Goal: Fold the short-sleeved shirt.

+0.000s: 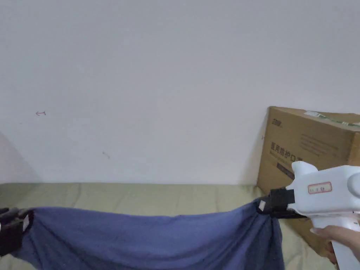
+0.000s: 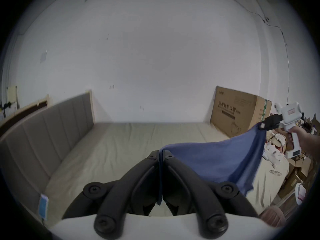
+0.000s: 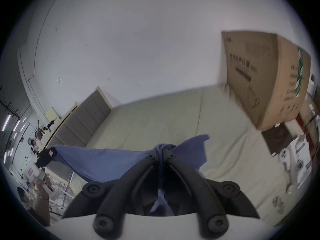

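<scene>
Both tools clamp the blue shirt [image 1: 151,235] – left gripper [image 1: 26,219] at nine o'clock, right gripper [image 1: 262,205] at three (jaws pinched tight) – stretched above the bed [image 1: 140,197].

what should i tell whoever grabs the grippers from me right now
Left gripper: jaws shut on one end of the blue shirt.
Right gripper: jaws shut on the other end, cloth bunched.
The shirt hangs stretched between them above the bed, sagging in the middle; cardboard box beside the right gripper.
Done: shirt lifted and spread.
Left: lay it flat, then make every fold.
</scene>
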Demonstrator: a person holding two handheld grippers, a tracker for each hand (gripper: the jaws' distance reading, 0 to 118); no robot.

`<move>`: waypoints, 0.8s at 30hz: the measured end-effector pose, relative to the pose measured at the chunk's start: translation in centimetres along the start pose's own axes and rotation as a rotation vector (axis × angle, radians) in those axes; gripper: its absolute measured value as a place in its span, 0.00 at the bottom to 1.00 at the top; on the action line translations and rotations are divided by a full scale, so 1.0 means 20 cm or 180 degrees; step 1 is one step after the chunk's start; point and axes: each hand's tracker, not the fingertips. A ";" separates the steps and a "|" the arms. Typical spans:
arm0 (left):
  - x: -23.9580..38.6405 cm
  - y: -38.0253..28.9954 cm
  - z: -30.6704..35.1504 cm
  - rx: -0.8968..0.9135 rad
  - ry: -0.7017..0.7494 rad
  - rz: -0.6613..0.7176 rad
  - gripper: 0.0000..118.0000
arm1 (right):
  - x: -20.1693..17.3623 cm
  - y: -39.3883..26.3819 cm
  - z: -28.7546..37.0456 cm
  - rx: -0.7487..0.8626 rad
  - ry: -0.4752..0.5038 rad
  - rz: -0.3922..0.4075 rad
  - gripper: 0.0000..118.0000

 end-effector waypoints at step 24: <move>0.17 1.25 -1.10 0.0696 0.0664 -0.0175 0.02 | -0.32 1.39 -0.06 0.1436 -0.0866 0.0506 0.03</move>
